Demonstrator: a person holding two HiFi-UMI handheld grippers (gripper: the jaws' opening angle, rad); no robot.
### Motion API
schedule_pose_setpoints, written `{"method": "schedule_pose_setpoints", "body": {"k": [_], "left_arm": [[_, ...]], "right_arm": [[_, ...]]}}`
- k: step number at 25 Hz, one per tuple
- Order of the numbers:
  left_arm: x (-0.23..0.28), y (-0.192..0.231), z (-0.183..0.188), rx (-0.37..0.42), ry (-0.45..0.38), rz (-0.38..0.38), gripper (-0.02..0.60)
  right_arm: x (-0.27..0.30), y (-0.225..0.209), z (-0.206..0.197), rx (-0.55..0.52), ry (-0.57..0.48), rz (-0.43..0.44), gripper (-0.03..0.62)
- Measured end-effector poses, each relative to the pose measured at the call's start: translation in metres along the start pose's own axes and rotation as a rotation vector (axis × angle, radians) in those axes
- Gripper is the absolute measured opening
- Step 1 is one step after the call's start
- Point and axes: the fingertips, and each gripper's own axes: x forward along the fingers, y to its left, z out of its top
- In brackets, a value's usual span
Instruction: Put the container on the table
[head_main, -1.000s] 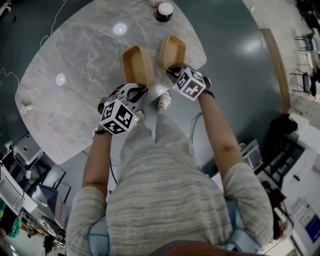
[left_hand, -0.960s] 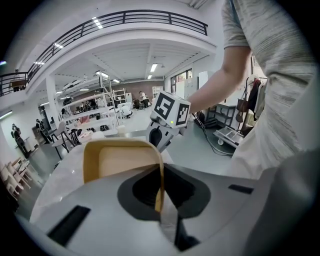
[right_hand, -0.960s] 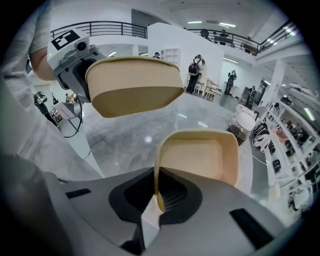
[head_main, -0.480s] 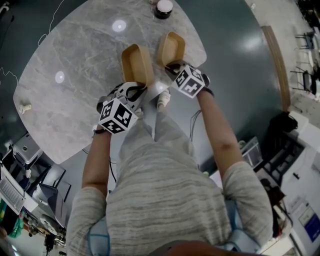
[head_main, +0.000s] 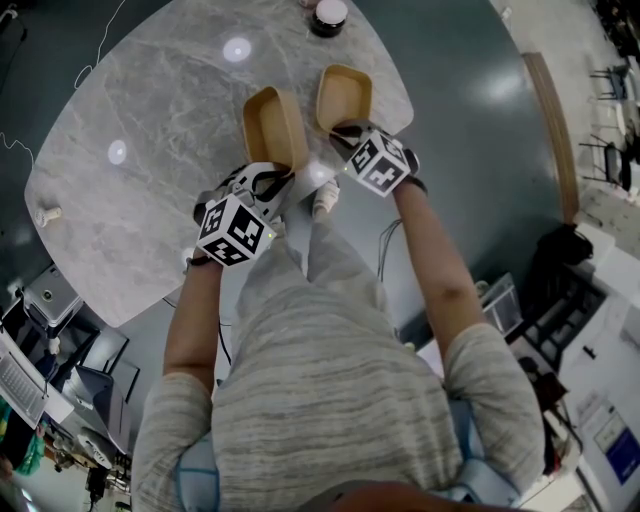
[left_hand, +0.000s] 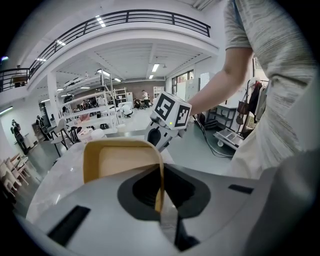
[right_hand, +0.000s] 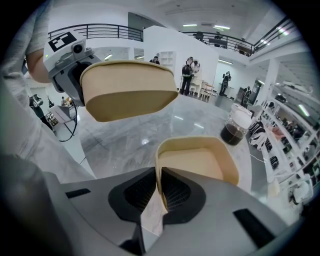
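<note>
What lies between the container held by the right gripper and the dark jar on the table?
Nothing. Only bare marble table separates the container in the right gripper from the jar, as the head view and the right gripper view both show.

The left container (head_main: 275, 128) is seen just left of the right container (head_main: 342, 97), both over the bench (head_main: 150, 120); a jar (head_main: 327, 17) is set on it behind them.
</note>
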Motion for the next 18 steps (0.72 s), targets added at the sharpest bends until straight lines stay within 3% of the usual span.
{"method": "schedule_pose_setpoints", "body": {"k": [6,18], "left_arm": [[-0.003,0.001,-0.004,-0.006,0.001,0.003,0.009],[-0.004,0.002,-0.002,0.003,0.001,0.008,0.009]], "right_arm": [[0.002,0.002,0.006,0.0,-0.011,0.0,0.061],[-0.011,0.0,0.017,0.003,-0.037,-0.023,0.063]]}}
